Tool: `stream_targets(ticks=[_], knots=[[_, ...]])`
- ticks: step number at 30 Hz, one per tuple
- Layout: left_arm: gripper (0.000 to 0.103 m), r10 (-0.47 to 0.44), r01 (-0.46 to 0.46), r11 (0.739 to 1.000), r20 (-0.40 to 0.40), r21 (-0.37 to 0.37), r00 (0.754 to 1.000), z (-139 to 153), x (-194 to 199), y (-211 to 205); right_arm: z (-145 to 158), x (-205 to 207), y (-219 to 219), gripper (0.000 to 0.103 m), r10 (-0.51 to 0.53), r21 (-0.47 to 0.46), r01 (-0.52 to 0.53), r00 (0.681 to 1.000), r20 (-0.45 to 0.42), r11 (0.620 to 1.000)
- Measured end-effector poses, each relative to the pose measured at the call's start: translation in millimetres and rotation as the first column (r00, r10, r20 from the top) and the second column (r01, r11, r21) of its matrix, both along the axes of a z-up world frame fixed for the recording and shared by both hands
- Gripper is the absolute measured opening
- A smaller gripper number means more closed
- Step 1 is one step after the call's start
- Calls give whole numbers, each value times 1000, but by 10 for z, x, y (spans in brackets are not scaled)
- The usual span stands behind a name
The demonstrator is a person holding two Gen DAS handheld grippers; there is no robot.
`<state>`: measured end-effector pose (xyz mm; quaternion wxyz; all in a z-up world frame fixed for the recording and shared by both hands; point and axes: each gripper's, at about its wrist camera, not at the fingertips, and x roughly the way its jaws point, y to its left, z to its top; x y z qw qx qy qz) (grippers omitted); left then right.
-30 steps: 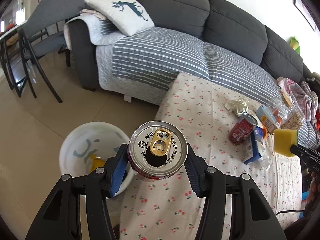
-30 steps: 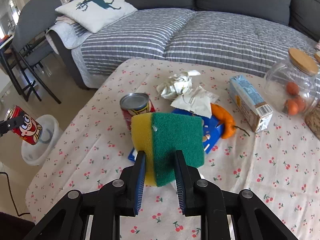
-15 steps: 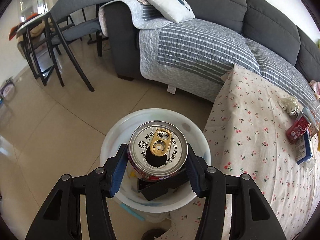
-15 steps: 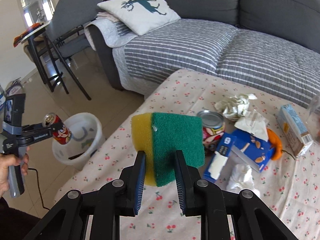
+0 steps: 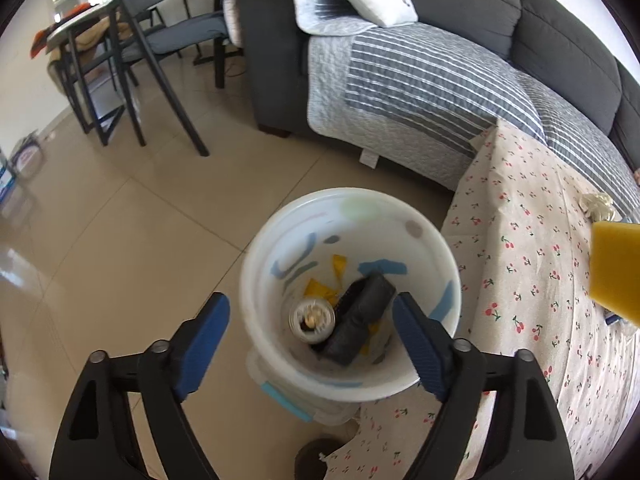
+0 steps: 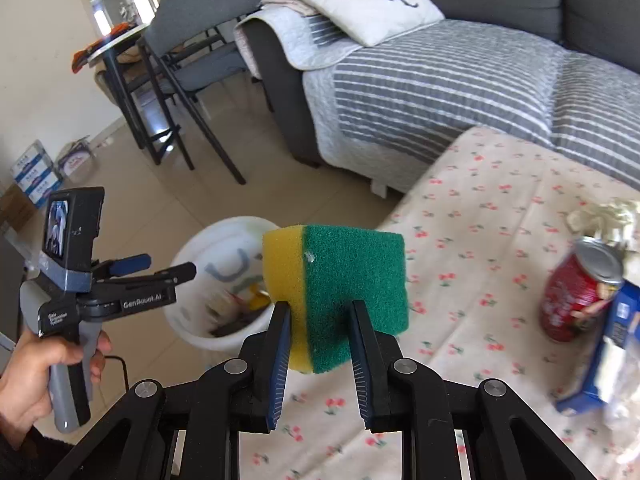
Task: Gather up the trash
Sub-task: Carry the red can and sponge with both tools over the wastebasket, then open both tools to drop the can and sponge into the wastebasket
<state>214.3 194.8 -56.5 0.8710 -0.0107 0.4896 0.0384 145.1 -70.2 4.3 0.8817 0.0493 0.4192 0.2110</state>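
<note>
My left claw (image 5: pixel 310 334) is opening, empty, over the bin (image 5: pixel 348 220); my right claw (image 6: pixel 320 334) clamps the sponge (image 6: pixel 340 280).

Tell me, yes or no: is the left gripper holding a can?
No. The left gripper has nothing between its opening jaws, and the can lies in the white bin below it.

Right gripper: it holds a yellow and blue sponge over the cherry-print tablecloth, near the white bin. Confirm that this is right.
Not quite: the sponge is yellow and green, not blue, as the right wrist view shows. The rest stands: the right gripper has its jaws closed on it over the cherry-print tablecloth, near the white bin.
</note>
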Motion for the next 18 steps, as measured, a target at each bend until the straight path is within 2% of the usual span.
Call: stream_targets(ticks=[2,6,12,18], knots=[[93,28,-28,1000,-24,10,999,18,-52,83,-47,84,116,25,15,24,-15,1000,-8,1000],[93,57,-57,998,-46,12,997,52,-142,218,-154,270,387,26,49,93,-46,998,-37,995],[94,73,-73,997,-30,5,997,149,-244,352,-374,549,830,26,109,202,-87,989,-103,975],[94,76,-76,997,-16,-12,997,217,-279,409,-578,713,1071,27,130,233,-94,980,-148,968]])
